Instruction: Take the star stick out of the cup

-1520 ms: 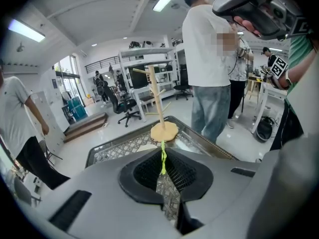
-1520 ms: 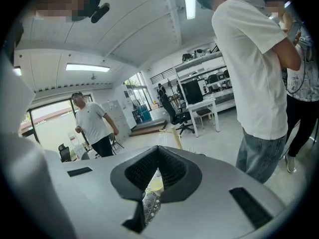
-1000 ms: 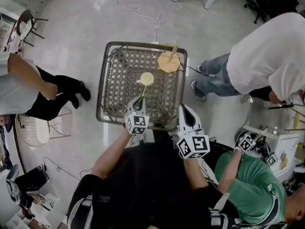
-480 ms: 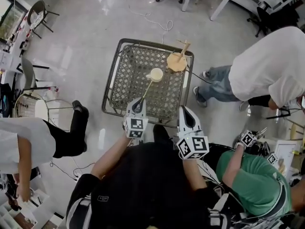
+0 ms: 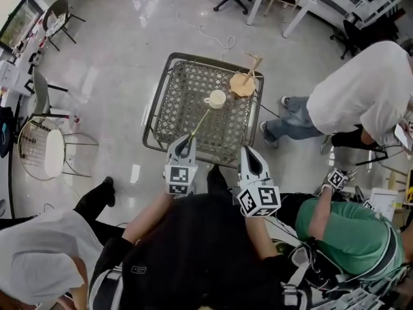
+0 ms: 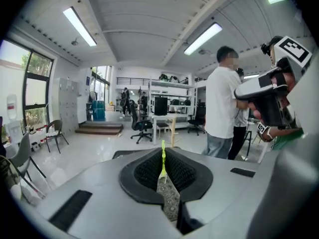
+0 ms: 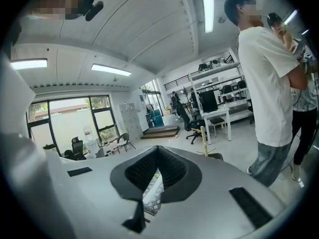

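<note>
A cream cup [image 5: 217, 99] stands on the mesh table [image 5: 169, 102]. A thin yellow-green stick [image 5: 201, 120] slants from the cup's near side down to my left gripper [image 5: 186, 139], which is shut on its lower end. Whether the far end is still inside the cup cannot be told. In the left gripper view the stick [image 6: 162, 156] rises straight up between the black pads [image 6: 147, 172], pinched at the tips of the left gripper [image 6: 163, 169]. My right gripper [image 5: 248, 152] hovers over the table's near right edge; the right gripper [image 7: 157, 156] has its tips together, with nothing between them.
A round wooden stand with an upright post [image 5: 244, 82] sits at the table's far right corner. One person in a white shirt [image 5: 361, 89] stands right of the table, another in green [image 5: 348, 237] is close at my right. Office chairs [image 5: 55, 150] stand to the left.
My left gripper has drawn back from the cup with the stick, so more of the stick shows between them. The person at the left has walked toward the lower left.
</note>
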Motion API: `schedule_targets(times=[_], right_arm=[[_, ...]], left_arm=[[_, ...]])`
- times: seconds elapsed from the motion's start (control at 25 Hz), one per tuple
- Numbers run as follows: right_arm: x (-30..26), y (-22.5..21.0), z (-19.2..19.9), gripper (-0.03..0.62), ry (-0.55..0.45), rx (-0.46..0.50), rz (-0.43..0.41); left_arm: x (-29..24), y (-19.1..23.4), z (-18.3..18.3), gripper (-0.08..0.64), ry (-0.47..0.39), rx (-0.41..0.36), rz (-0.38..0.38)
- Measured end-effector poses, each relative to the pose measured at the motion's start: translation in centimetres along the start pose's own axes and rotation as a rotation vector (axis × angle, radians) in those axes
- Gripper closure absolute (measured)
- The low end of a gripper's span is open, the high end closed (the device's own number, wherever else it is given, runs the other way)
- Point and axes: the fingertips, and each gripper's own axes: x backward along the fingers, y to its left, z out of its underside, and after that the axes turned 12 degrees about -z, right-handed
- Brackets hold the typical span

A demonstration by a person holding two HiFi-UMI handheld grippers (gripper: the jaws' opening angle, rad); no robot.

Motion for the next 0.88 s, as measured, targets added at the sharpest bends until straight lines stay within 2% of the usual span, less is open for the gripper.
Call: schedule_targets(times=[0.2,0.48,0.88], right_arm=[[1.2,2.1,2.0,0.583,-0.025,0.01,0.028],[2.8,4.8,2.9,0.583,-0.038,0.017,0.07],[5.1,4.7,2.5,0.583,-0.066,0.042,0.102]], left_arm=[[3.2,1.1,-0.3,0.532,-0.059,0.012,0.003],[7.5,2.2,-2.1,0.532,-0.109,0.033,0.027],[12.3,1.9,-5.4,0.532,-0.189,0.077,0.026]])
